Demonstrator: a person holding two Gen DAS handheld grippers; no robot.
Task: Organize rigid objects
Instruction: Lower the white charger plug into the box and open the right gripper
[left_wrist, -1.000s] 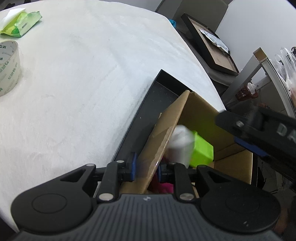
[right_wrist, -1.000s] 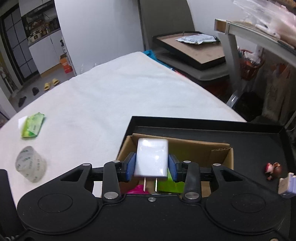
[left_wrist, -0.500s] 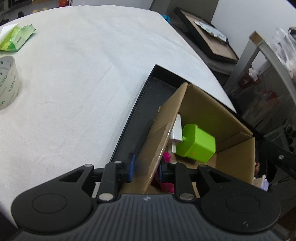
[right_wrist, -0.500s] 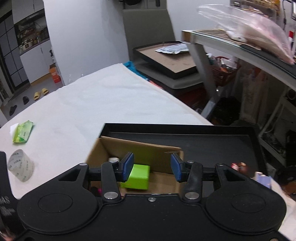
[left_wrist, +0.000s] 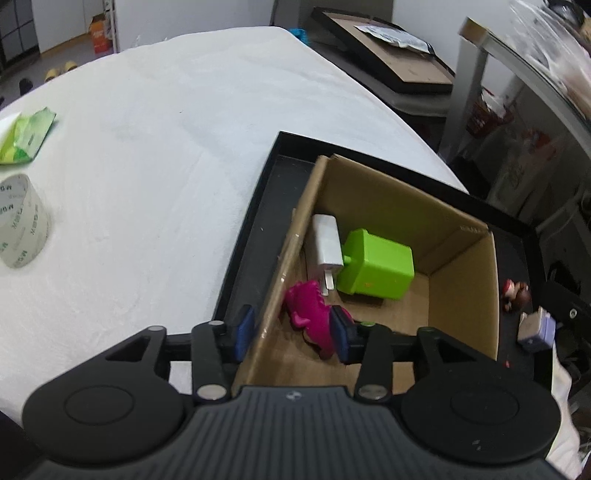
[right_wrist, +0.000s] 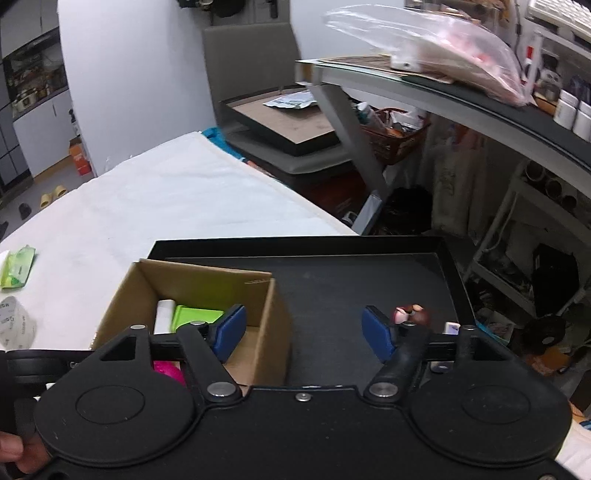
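Note:
A brown cardboard box (left_wrist: 458, 266) stands in the left end of a black tray (left_wrist: 255, 229). A white charger (left_wrist: 327, 242), a green block (left_wrist: 376, 266) and a pink toy (left_wrist: 310, 306) lie inside it. My left gripper (left_wrist: 293, 334) straddles the box's left wall; its jaws are opening and the pads stand off the cardboard. My right gripper (right_wrist: 303, 334) hovers over the tray (right_wrist: 332, 288) just right of the box (right_wrist: 207, 280); its jaws are opening with nothing between them. A small brown and red figure (right_wrist: 410, 314) and a small white and purple piece (left_wrist: 535, 328) lie on the tray.
A tape roll (left_wrist: 22, 221) and a green packet (left_wrist: 26, 136) lie on the white tablecloth (left_wrist: 166, 147) to the left. Beyond the table's right edge stand a chair with a framed board (right_wrist: 284, 122) and a metal shelf (right_wrist: 424, 92) with a plastic bag.
My right gripper let the white charger go into the box, swung right over the tray and opened wide. My left gripper loosened from the box's wall, which now stands upright.

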